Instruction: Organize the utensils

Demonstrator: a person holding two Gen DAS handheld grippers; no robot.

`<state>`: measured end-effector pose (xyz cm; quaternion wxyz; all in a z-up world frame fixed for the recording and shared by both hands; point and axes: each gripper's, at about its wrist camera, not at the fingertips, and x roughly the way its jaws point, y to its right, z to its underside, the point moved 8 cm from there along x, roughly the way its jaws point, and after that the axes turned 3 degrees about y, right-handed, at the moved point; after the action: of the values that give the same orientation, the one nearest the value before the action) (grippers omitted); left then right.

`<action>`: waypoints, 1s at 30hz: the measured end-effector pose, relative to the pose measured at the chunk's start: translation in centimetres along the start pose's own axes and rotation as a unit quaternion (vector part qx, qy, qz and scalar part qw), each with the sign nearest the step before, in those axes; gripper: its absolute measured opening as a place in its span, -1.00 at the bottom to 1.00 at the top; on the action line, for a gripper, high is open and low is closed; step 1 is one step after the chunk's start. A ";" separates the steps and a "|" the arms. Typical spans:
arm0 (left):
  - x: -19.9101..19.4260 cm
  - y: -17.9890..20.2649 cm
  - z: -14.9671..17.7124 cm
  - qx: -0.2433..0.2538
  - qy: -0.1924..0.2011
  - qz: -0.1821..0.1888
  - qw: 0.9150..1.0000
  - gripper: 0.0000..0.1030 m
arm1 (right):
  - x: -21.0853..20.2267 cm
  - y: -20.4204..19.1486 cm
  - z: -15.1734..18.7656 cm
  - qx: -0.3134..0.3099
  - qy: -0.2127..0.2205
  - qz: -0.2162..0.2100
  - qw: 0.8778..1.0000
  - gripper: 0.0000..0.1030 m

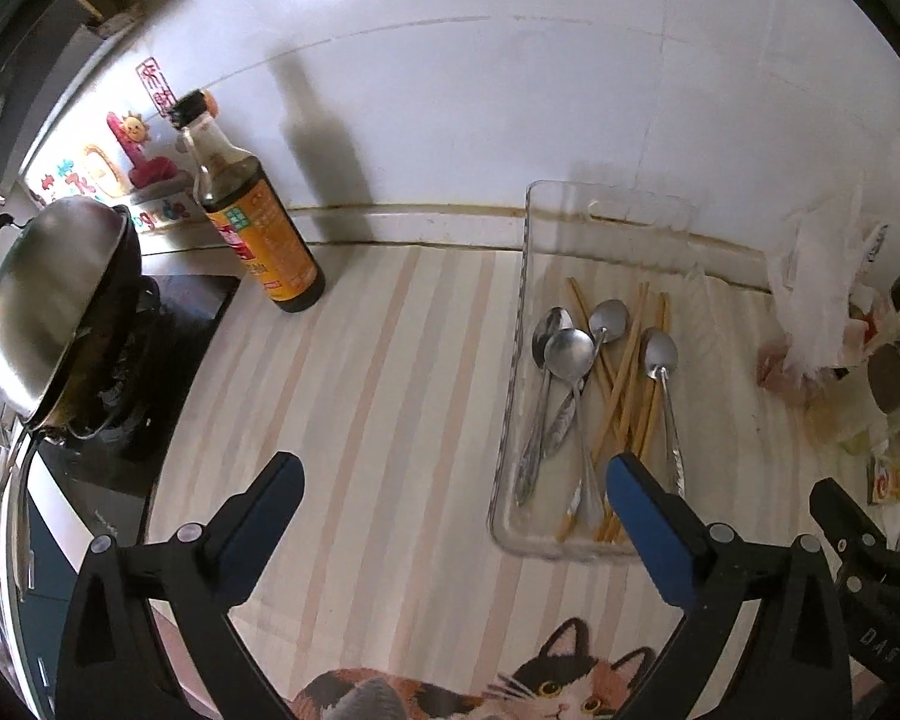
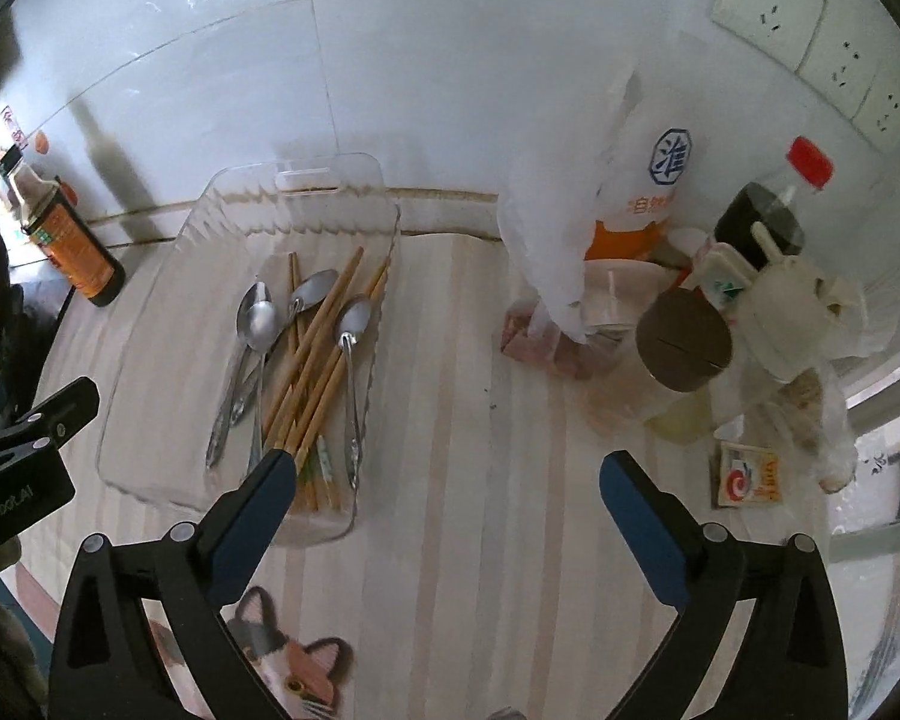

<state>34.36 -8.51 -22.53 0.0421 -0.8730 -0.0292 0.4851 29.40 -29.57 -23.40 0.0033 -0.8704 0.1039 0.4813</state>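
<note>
1. You are at a kitchen worktop [image 1: 390, 420] under a striped cover with a cat print, white tiled wall behind. A wok [image 1: 54, 300] on the stove sits far off the left fingers' outer side, with a soy sauce bottle [image 1: 258, 228] ahead of them.
2. Your left gripper [image 1: 450, 510] has its fingers spread wide and holds nothing; your right gripper [image 2: 450, 504] is likewise wide and empty.
3. The clear tray [image 1: 510, 420] lies ahead of the left gripper's right finger, whose tip overlaps the tray's near end in view. In the right view it lies ahead of the left finger.
4. Four metal spoons [image 2: 258, 324] and a loose bundle of wooden chopsticks [image 2: 312, 372] lie inside the tray, crossing each other.
5. My reading: everything is gathered in the tray, but spoons and chopsticks are still mixed, so sorting remains.
6. Bags, a dark bottle [image 2: 768, 210] and jars crowd the space beyond the right finger.
</note>
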 end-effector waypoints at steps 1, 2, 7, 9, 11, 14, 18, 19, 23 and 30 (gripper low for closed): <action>-0.5 -0.2 0.1 -0.001 0.004 0.001 1.000 1.00 | -0.4 0.1 0.1 0.001 0.003 0.001 1.000 0.99; -1.2 -0.3 0.2 -0.001 0.009 0.003 1.000 1.00 | -0.9 0.2 0.2 0.003 0.007 0.003 1.000 0.99; -5.1 -0.9 0.7 0.006 0.039 0.014 0.999 1.00 | -5.0 0.3 1.0 0.012 0.040 0.014 0.999 0.99; -7.2 -1.2 1.1 0.012 0.055 0.020 0.998 1.00 | -7.2 0.2 1.5 0.017 0.055 0.019 0.998 0.99; -9.3 -1.5 1.6 0.014 0.071 0.030 0.997 1.00 | -9.1 0.2 2.0 0.022 0.067 0.022 0.997 0.99; -12.5 -2.1 2.5 0.016 0.092 0.046 0.995 1.00 | -12.7 0.1 3.2 0.031 0.089 0.027 0.995 1.00; -16.6 -3.4 3.9 0.020 0.116 0.067 0.991 1.00 | -17.9 -0.3 5.1 0.044 0.120 0.031 0.991 1.00; -17.4 -3.7 4.2 0.020 0.121 0.071 0.990 1.00 | -19.0 -0.3 5.5 0.047 0.126 0.032 0.990 1.00; -21.1 -5.1 5.6 0.027 0.145 0.085 0.985 1.00 | -23.6 -0.7 7.5 0.060 0.153 0.037 0.986 1.00; -25.9 -6.7 8.3 0.043 0.165 0.095 0.981 1.00 | -29.9 -1.3 10.9 0.082 0.183 0.051 0.978 1.00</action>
<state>13.63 -3.84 -4.34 0.0378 -0.9373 0.0822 0.3365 5.09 -21.80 -4.36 0.0311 -0.9341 0.1861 0.3031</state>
